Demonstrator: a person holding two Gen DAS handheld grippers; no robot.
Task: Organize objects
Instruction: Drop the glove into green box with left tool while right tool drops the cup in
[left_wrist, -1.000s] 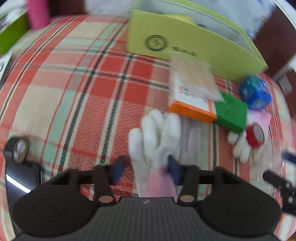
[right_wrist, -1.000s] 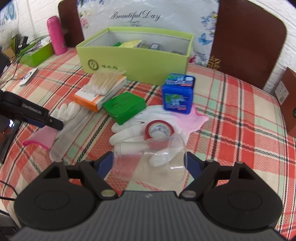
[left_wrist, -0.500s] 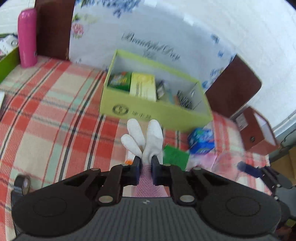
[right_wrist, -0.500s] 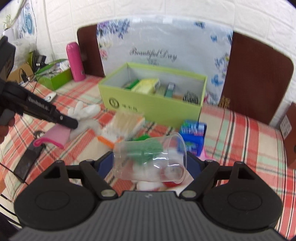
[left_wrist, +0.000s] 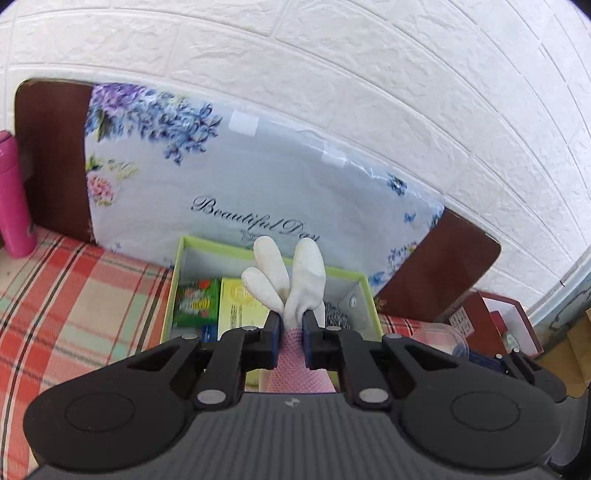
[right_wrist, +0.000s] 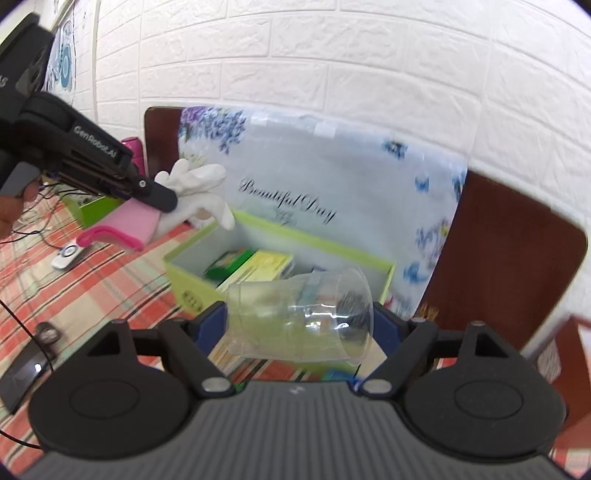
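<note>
Meanwhile, both grippers hung near the open lime-green storage box on the plaid-covered counter, each with something to go in. The left gripper was pinched hard on a white work glove with a pink cuff, its jaws nearly meeting at the wrist of the glove. In the left wrist view the glove's fingers stood up and forward, in line with the gripper, over the near half of the box. In the right wrist view that glove hung above the box's far-left corner, cuff trailing back toward the person's hand.

The right gripper held a clear plastic cup lying on its side, jaws spread wide and pressing its base and its rim, so that the cup's long axis ran crosswise between the jaws, mouth to the right. The box lay ahead of and below this gripper, its front wall just beyond the cup.

Inside the box, a green packet and a yellow carton filled the left half, and something metallic showed toward the right end. Of the two, the glove looked nearer to a drop, already over the box. The cup apparently needed to go farther forward, toward the freer right half.
</note>
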